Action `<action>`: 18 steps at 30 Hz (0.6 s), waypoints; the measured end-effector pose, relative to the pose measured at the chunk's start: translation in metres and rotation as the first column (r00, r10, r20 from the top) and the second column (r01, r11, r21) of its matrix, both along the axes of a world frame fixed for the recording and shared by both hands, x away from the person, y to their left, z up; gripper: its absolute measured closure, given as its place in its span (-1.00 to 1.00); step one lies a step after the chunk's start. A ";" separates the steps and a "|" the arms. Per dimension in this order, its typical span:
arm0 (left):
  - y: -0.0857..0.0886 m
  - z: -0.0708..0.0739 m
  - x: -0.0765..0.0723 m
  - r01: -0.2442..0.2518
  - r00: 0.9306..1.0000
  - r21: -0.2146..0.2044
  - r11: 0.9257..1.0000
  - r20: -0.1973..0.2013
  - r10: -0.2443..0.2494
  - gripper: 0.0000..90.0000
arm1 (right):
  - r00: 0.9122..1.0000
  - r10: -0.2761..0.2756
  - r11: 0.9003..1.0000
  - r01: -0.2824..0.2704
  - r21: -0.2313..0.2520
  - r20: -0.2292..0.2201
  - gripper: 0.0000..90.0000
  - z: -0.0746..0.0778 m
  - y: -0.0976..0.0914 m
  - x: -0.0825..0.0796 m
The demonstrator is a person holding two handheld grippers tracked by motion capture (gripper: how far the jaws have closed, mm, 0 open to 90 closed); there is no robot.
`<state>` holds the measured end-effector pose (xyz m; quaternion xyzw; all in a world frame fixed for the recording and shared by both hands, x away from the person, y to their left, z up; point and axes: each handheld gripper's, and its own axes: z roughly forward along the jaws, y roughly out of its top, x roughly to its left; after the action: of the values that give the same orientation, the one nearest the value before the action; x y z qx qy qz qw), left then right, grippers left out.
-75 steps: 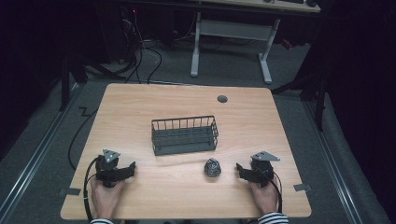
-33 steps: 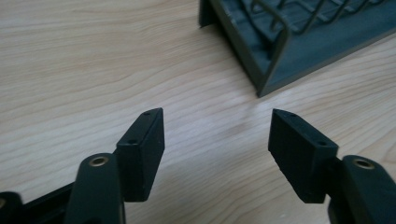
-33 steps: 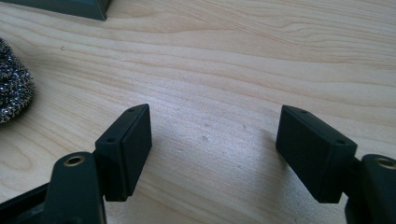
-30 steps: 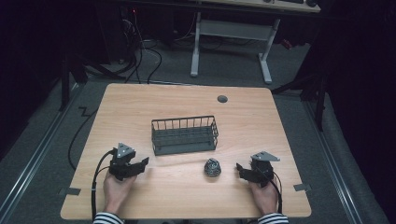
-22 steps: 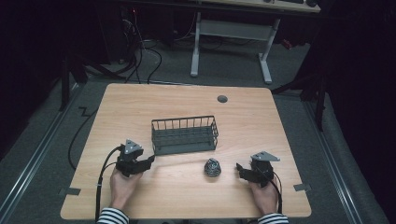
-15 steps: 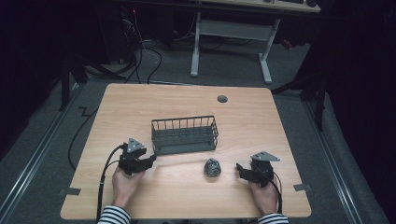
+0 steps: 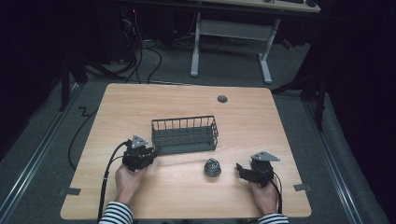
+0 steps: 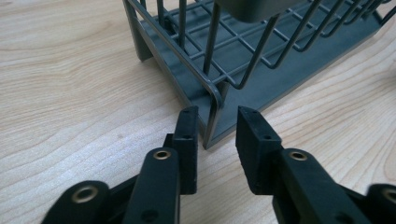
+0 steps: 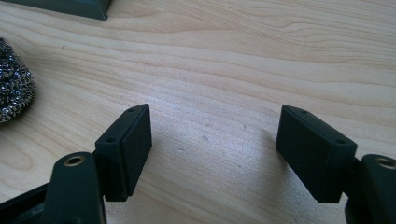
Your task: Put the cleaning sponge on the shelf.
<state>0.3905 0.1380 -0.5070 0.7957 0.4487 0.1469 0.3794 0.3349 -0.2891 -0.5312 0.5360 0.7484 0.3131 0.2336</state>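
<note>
A dark wire basket (image 7: 187, 122) stands mid-table. My left gripper (image 7: 152, 157) lies at its front left corner. In the left gripper view the basket's corner post (image 8: 215, 105) stands between the jaws of that gripper (image 8: 217, 128), with a thin gap on each side. The jaws have just been closing around it and are still open. A steel-wool scouring ball (image 7: 212, 167) lies in front of the basket's right end. Just right of the ball, my right gripper (image 7: 239, 169) rests on the table, pointing left. It (image 9: 215, 140) is wide open over bare wood, with the ball (image 9: 14, 88) off to its left.
A round cable grommet (image 7: 222, 99) sits near the table's far edge. Behind the table stand a white desk frame (image 7: 231, 35) and loose floor cables (image 7: 140, 46). A cable trails from each gripper toward the near table edge.
My left gripper has slid right and away from me, up to the basket's front left corner, and its jaws have narrowed. The right gripper, the ball and the basket have stayed put.
</note>
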 end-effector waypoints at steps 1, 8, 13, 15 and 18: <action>-0.001 0.000 0.001 0.001 1.000 0.005 1.000 -0.002 -0.001 0.60 | 1.000 0.000 1.000 0.000 0.000 0.000 -0.40 0.000 0.000 0.000; 0.001 -0.002 0.003 -0.003 1.000 -0.001 1.000 -0.007 0.003 0.89 | 1.000 0.000 1.000 0.000 0.000 0.000 -0.40 0.000 0.000 0.000; 0.000 -0.001 0.004 0.000 1.000 0.001 1.000 -0.007 0.000 0.90 | 1.000 0.000 1.000 0.000 0.000 0.000 -0.40 0.000 0.000 0.000; -0.002 0.000 0.005 0.008 1.000 0.019 1.000 -0.005 -0.007 0.91 | 1.000 0.000 1.000 0.000 0.000 0.000 -0.40 0.000 0.000 0.000; -0.008 0.002 0.008 0.022 1.000 0.026 0.999 -0.003 -0.022 0.92 | 1.000 0.001 1.000 -0.001 0.000 0.000 -0.40 0.000 0.000 0.000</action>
<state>0.3987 0.1300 -0.5048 0.8056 0.4387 0.1473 0.3699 0.3349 -0.2892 -0.5312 0.5357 0.7486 0.3131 0.2336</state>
